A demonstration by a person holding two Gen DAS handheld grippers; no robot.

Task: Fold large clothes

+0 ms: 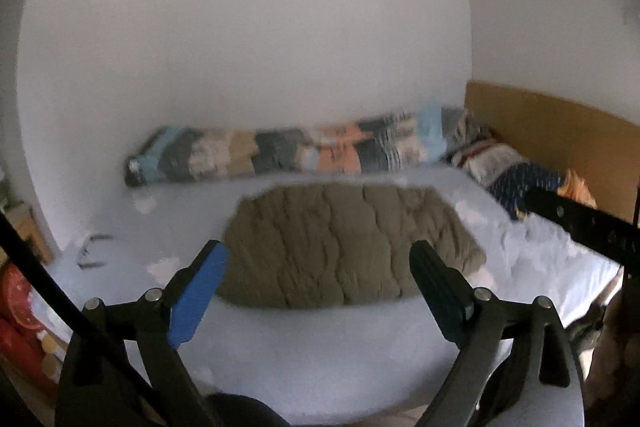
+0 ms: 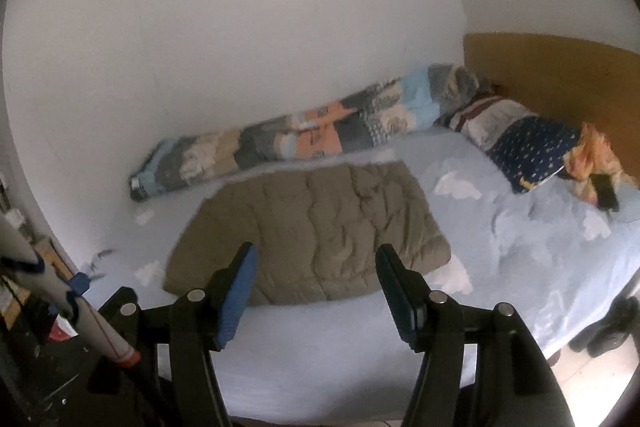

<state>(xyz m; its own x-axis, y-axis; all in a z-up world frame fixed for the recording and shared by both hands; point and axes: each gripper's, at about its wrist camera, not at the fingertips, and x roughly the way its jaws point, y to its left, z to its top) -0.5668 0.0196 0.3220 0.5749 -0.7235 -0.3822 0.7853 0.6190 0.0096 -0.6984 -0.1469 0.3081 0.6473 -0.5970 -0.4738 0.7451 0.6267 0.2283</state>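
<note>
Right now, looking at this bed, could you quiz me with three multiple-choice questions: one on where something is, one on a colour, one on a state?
1. Where does the rolled patchwork blanket lie?
A. along the wall
B. on the floor
C. over the pillow

2. What colour is the quilted garment?
A. red
B. olive brown
C. white

3. How do the left claw and right claw stand?
A. both clamped on cloth
B. one holds the pillow
C. both open, empty

Answers: 1 A, it runs along the white wall at the bed's far side. 2 B, drab brown against the blue sheet. 3 C, the fingers stand apart with nothing between them.
</note>
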